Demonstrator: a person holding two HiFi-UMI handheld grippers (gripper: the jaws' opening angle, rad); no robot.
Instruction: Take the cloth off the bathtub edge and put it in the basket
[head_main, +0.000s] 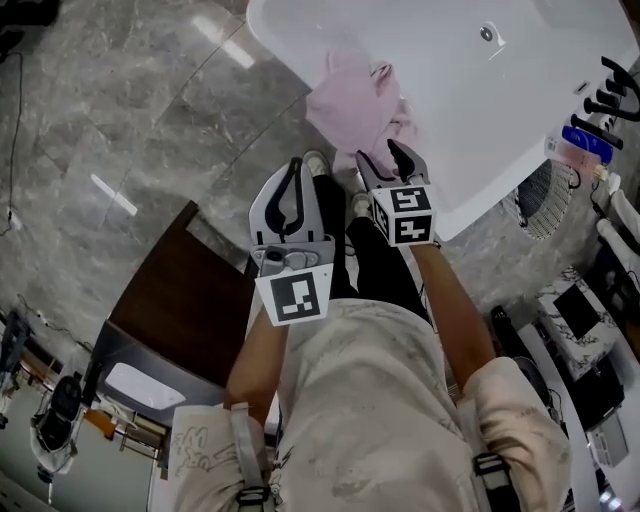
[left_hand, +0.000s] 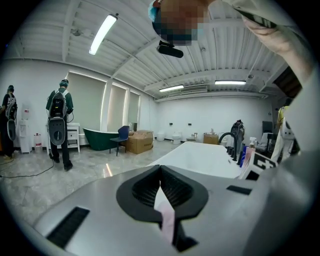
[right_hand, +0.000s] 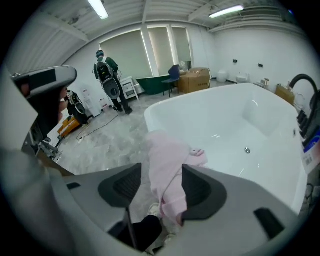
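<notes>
cloth on bathtub, beyond parted jaws of right gripper

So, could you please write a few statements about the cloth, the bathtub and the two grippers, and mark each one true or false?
1. The pink cloth hangs over the edge of the white bathtub. True.
2. The right gripper is shut on the cloth. False: its jaws stand apart, pointed at the cloth, and the pads do not press on it.
3. The left gripper has its jaws together at the tips. True.
4. The bathtub is full of water. False: it looks dry, and the drain shows plainly on its bare bottom.
</notes>
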